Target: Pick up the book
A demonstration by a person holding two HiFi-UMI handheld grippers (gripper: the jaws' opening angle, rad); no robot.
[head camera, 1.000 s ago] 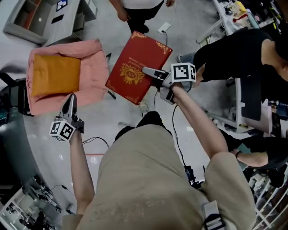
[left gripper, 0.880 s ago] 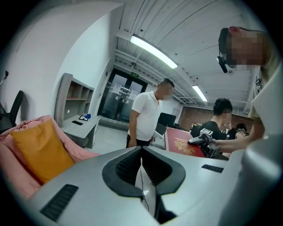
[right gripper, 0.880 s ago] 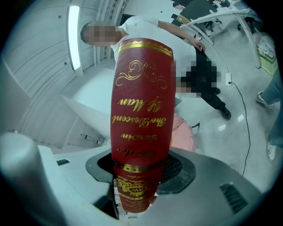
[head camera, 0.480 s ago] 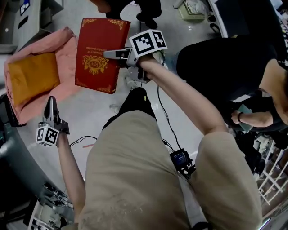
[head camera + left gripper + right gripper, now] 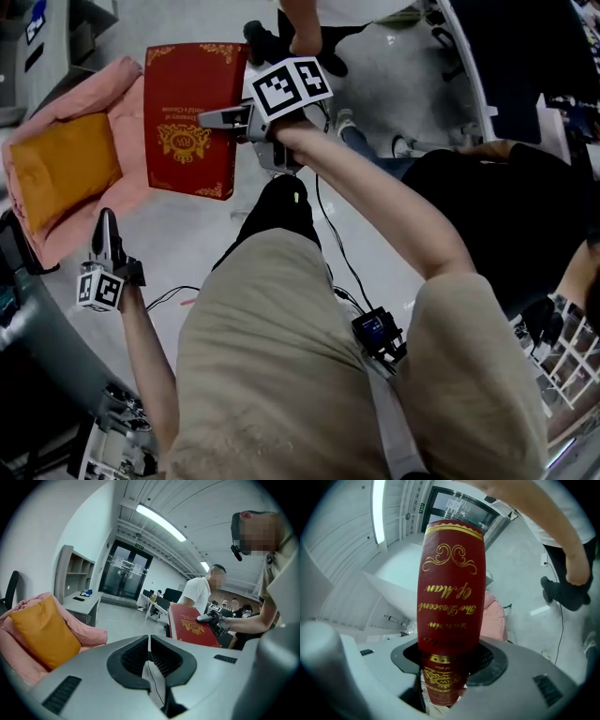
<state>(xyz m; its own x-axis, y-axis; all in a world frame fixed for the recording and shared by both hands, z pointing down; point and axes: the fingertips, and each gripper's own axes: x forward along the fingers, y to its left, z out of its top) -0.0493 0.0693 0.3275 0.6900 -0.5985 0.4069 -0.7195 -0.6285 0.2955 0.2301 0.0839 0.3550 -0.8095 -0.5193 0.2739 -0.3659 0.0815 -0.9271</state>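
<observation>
a: where's the book [image 5: 183, 89]?
b: up off the floor, clamped in the right gripper [image 5: 208, 119]. left gripper [image 5: 105, 223]: jaws together, empty.
a: the pink seat [image 5: 131, 89]?
b: holds an orange cushion [image 5: 64, 173].

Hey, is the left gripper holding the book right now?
No, the left gripper has its jaws together on nothing, while the red book is clamped in the right gripper.
</observation>
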